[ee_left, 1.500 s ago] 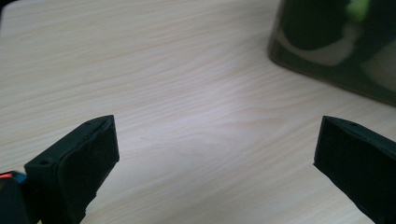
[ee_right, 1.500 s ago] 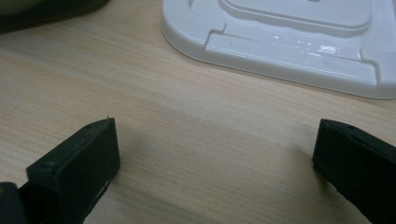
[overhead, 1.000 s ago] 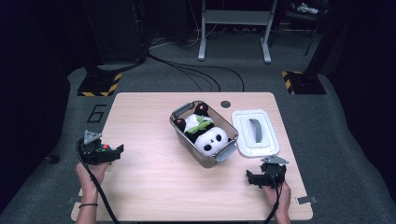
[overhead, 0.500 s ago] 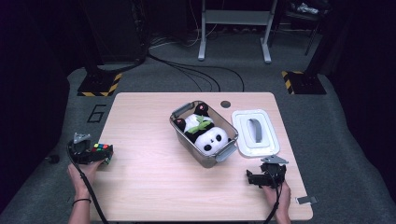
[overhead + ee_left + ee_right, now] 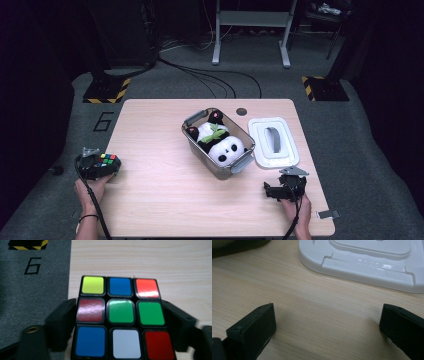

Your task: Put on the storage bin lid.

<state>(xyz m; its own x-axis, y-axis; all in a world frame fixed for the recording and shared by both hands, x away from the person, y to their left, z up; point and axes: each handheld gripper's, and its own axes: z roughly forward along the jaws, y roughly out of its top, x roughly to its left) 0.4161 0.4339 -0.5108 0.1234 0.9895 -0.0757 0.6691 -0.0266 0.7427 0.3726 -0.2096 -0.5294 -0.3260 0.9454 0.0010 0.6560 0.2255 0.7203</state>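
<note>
A Rubik's cube sits between the jaws of my left gripper at the table's left edge. The jaws have just been closing, and both black pads now lie against the cube's sides. Green is its centre sticker on the upward face. My right gripper rests low over the wood near the front right, jaws wide apart with bare table between them. It faces the white lid.
A clear bin holding a panda plush stands mid-table, at an angle. The white lid lies flat to its right. A small dark disc sits near the far edge. Grey floor with a painted 6 borders the table's left side.
My left hand has sunk and drifted left toward the table's edge, taking the cube with it. The right hand and the bin are as before.
</note>
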